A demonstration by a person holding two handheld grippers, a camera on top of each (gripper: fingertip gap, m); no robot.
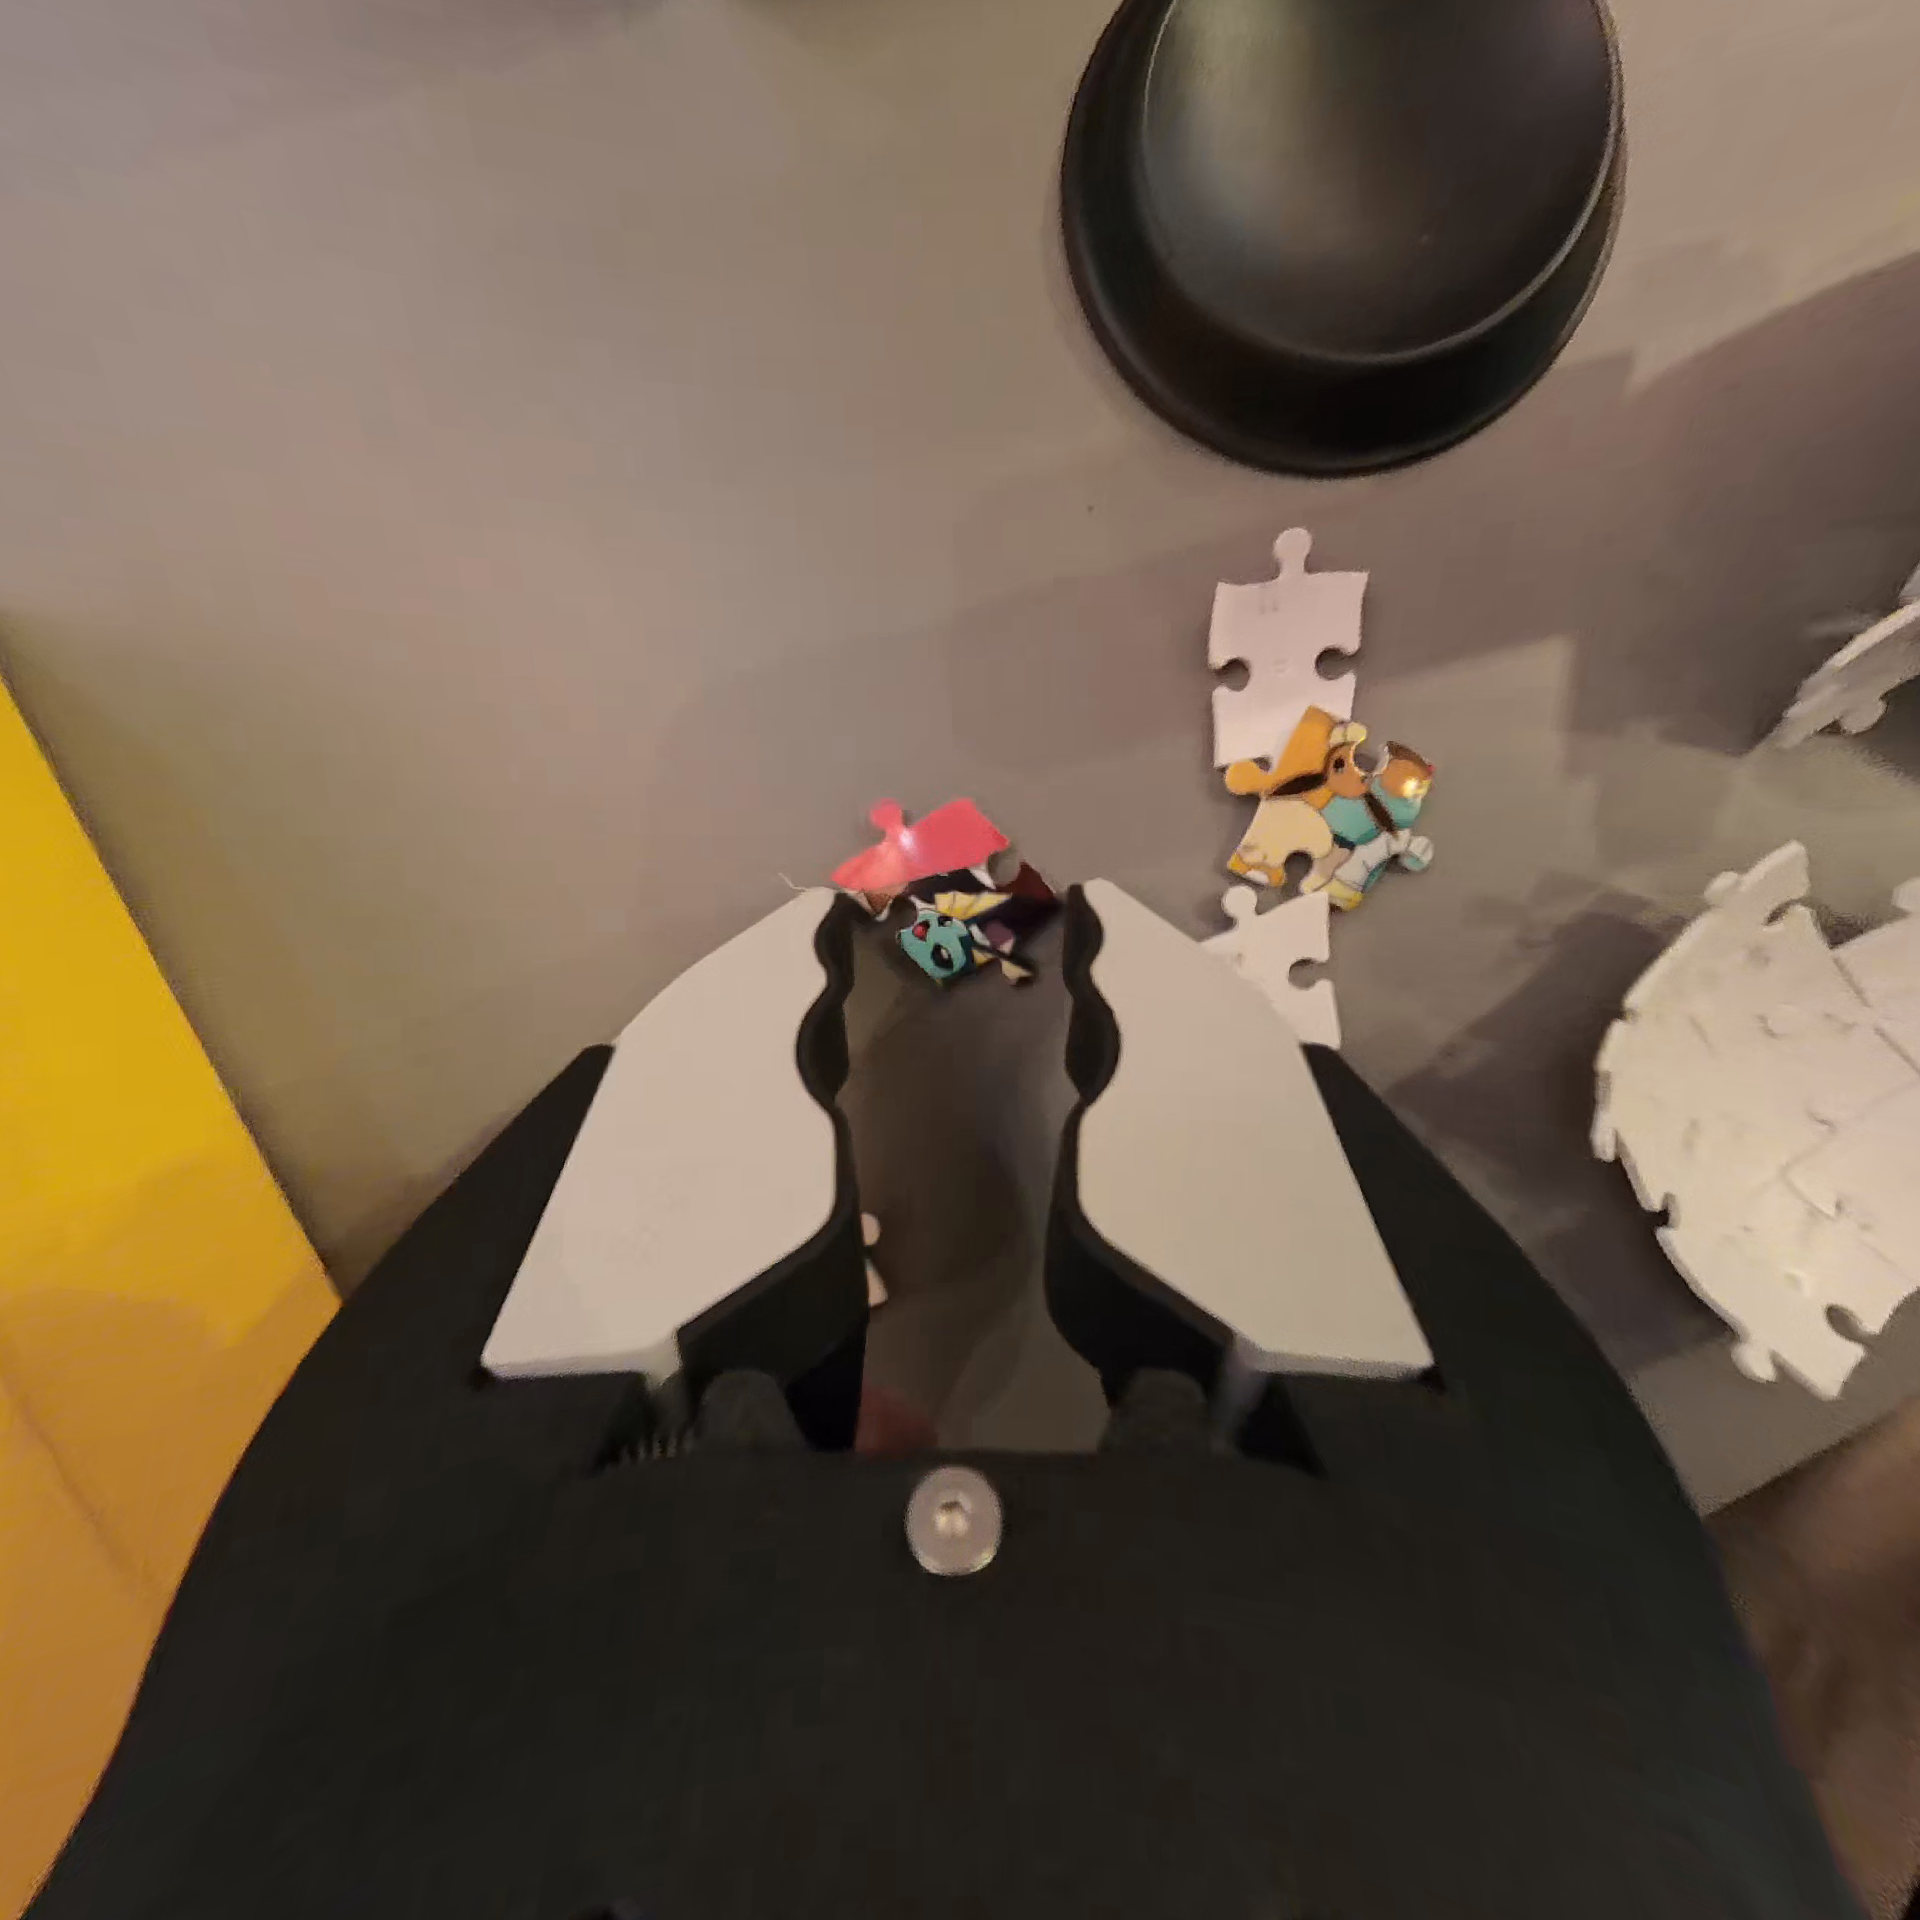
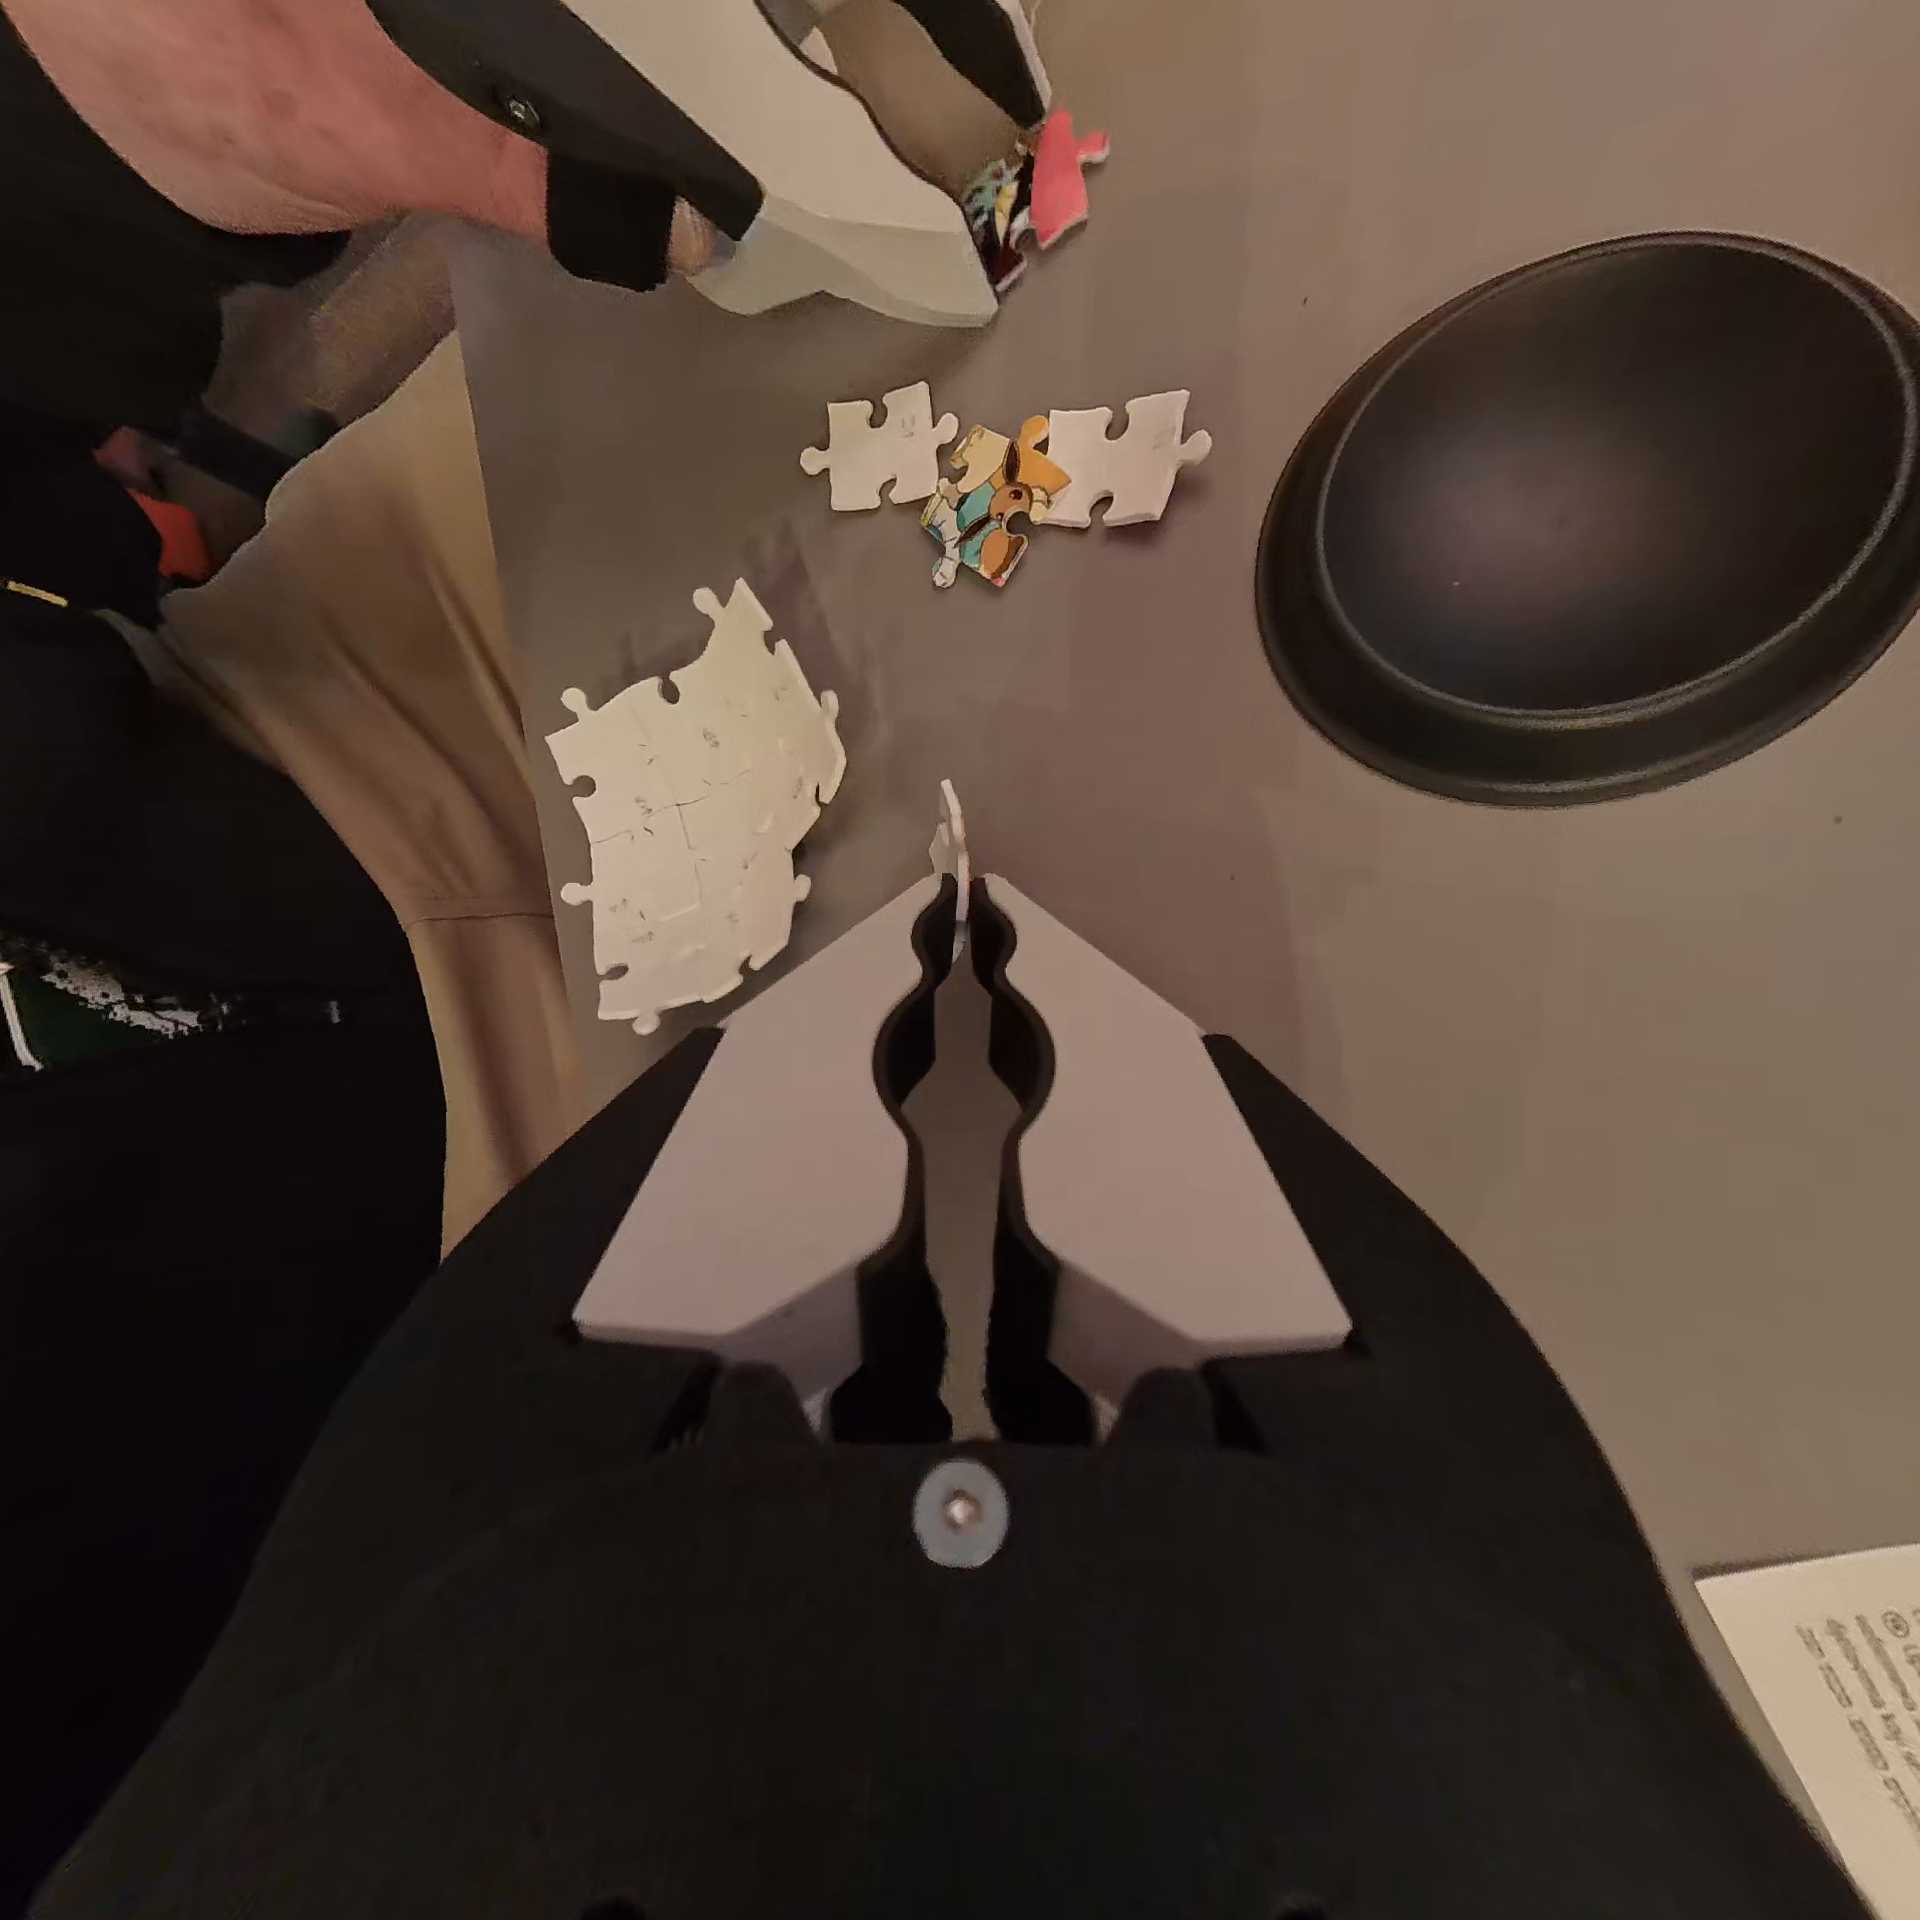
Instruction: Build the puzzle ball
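Observation:
My left gripper [image 1: 948,896] is open, its tips on either side of a red and teal puzzle piece cluster [image 1: 940,883] lying on the grey table; the cluster also shows in the right wrist view [image 2: 1029,197]. My right gripper [image 2: 964,883] is shut on a thin white puzzle piece [image 2: 950,831] held on edge above the table. A curved white assembled section [image 2: 696,800] lies left of the right gripper, and shows in the left wrist view [image 1: 1766,1112]. White pieces [image 2: 1127,457] with an orange and teal piece [image 2: 992,499] lie between them.
A black round bowl-shaped stand [image 1: 1340,208] sits at the far side, also in the right wrist view [image 2: 1590,520]. A yellow surface [image 1: 114,1195] borders the table's left edge. A printed paper sheet [image 2: 1829,1704] lies at lower right. A person's arm [image 2: 260,114] holds the left gripper. The gap from one gripper's tips to the other's is roughly 15 cm.

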